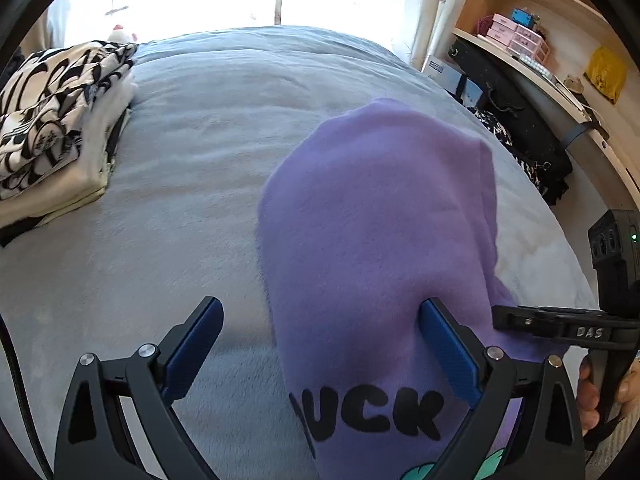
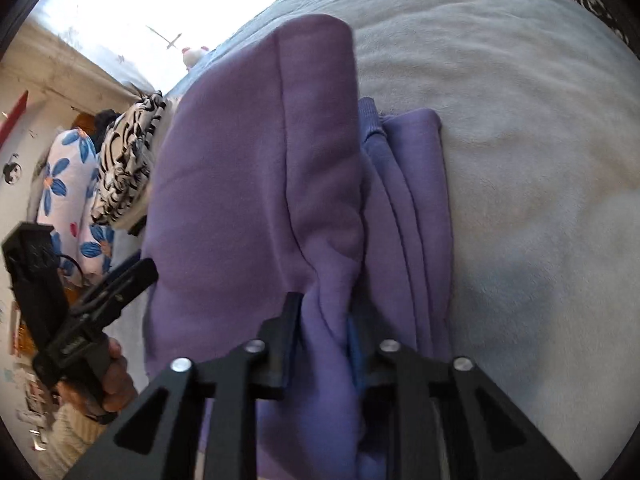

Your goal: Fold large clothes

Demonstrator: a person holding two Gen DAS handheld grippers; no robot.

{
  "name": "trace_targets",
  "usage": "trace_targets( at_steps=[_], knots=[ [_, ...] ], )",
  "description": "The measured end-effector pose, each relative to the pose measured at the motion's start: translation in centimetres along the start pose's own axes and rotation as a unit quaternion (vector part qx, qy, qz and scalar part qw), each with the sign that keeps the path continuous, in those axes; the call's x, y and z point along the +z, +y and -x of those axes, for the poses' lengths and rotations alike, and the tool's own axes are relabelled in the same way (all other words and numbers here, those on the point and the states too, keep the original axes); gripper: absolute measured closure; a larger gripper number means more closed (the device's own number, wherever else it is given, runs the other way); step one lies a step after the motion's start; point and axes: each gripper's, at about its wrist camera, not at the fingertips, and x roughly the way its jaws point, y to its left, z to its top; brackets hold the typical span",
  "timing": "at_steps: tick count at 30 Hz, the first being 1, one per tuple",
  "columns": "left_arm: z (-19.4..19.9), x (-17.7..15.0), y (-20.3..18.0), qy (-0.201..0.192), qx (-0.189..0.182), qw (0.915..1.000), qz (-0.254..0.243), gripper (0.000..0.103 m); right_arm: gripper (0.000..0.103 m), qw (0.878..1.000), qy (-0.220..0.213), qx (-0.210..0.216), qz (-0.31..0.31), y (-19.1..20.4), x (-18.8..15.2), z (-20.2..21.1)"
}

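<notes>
On the grey bed cover [image 1: 192,168] lies the purple sweatshirt [image 1: 372,216], partly folded into a long band, with a sleeve and its cuff [image 2: 370,118] tucked along one side. The right gripper [image 2: 324,344] is pinched onto a fold of the sweatshirt near its close end, cloth bunched between the narrow jaws. The left gripper [image 1: 320,344] stands wide open over the printed end, one blue pad resting against the cloth and the other over the bed cover, holding nothing. As I judge it, the main risk is that the thick fleece slides out of the single pinch when the fold is carried over, since only one layer bundle is caught and the other end is free; the band would then sag and the sleeve could spill out sideways. A second risk is the left gripper closing on the bed cover together with the sweatshirt, dragging the plush surface into the fold. Nearby, a stack of folded clothes [image 1: 60,128] with a black-and-white print on top sits toward the far left edge, well apart from the sweatshirt, so it should not hinder. Dark clothing [image 1: 532,160] lies at the right bed edge below a shelf [image 1: 520,44] with small boxes. Each gripper's handle, with a hand [image 2: 114,384] around it, shows in the other's view, close enough that they could bump while folding.
</notes>
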Motion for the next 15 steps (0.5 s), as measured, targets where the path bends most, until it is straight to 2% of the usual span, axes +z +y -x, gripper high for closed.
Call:
trace_targets(
  at_steps=[5,9,12,15],
  knots=[
    [0.1,0.5,-1.3,-0.004,0.009,0.9996,-0.027,0.005,0.088,0.998,-0.057,-0.013,0.002,-0.1,-1.7,2.4],
    [-0.3,0.3,-2.9,-0.001,-0.003,0.999,-0.045,0.006,0.089,0.995,-0.101,-0.025,-0.012,-1.5,-4.3,4.5],
    [-1.1,-0.4,-4.3,-0.003,-0.007,0.9984,-0.055,0.006,0.089,0.995,-0.092,-0.043,-0.025,-2.8,-5.8,2.8],
    [-1.9,-0.8,-4.7,-0.004,-0.014,0.999,-0.041,0.006,0.089,0.994,-0.092,-0.045,-0.033,-3.5,-5.8,1.3]
  ],
)
